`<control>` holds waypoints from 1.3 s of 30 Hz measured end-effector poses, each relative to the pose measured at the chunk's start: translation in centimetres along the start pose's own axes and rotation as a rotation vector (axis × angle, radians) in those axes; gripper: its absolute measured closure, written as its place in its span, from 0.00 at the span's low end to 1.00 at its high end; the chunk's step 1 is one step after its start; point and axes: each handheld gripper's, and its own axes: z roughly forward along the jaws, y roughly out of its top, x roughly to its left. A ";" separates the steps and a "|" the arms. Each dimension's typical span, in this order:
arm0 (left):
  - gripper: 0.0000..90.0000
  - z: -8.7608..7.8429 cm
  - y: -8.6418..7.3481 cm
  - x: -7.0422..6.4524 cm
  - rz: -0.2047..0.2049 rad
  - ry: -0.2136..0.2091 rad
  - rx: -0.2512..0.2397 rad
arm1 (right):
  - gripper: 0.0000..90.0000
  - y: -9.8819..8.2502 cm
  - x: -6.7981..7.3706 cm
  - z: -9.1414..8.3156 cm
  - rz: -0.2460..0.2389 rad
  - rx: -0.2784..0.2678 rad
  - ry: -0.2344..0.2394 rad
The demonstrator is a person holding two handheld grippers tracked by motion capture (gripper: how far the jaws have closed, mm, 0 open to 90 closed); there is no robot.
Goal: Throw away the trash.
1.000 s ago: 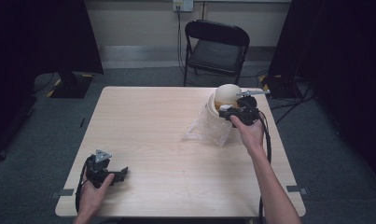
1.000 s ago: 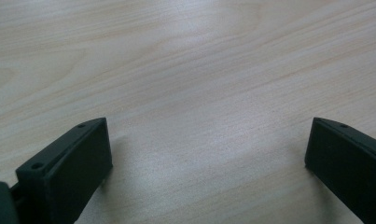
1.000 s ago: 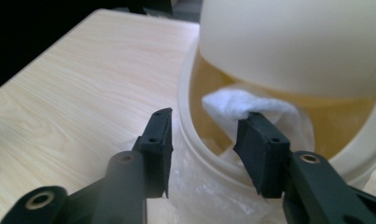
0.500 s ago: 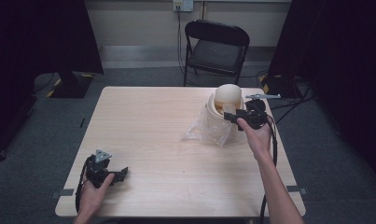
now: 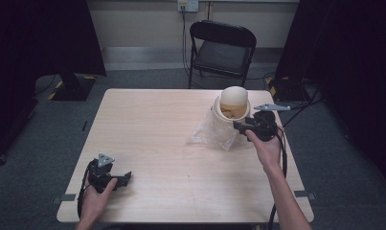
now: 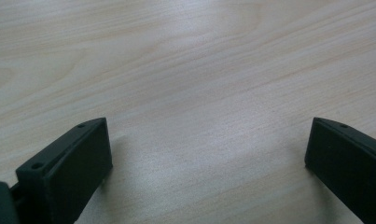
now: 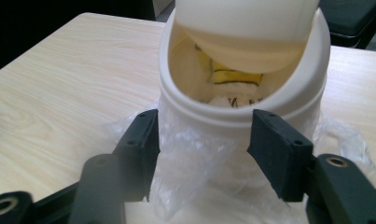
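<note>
A small cream bin (image 5: 233,108) with a swing lid stands at the table's far right, its clear plastic liner (image 5: 212,134) spilling out round its base. My right gripper (image 5: 239,127) sits just to the right of the bin, pointing at it. In the right gripper view its jaws (image 7: 202,126) stand apart below the bin's (image 7: 244,60) rim with crinkled liner (image 7: 199,158) between them, the pads not pressing; they have just been closing a little. Yellow and white scraps show inside the bin. My left gripper (image 5: 126,177) rests open near the front left, over bare wood (image 6: 209,135).
The wooden table (image 5: 157,124) has its right edge close behind my right hand. A black folding chair (image 5: 222,48) stands beyond the far edge. Cables trail on the floor at the right.
My right gripper has drawn back from the bin's lid, moving right and towards me, and its jaws stand wider than a second ago. The left hand has not moved.
</note>
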 end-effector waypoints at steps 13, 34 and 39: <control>0.00 0.0 0.0 -0.1 -0.006 0.001 -0.002 | 0.32 -5.2 0.4 -1.3 0.002 0.045 -0.025; 0.00 -0.1 -0.1 -0.1 -0.006 0.004 -0.001 | 0.19 -13.2 -0.2 0.0 0.018 0.183 -0.044; 0.00 -0.1 -0.1 -0.1 -0.005 0.004 -0.001 | 0.19 -14.2 -0.5 0.6 0.005 0.213 -0.086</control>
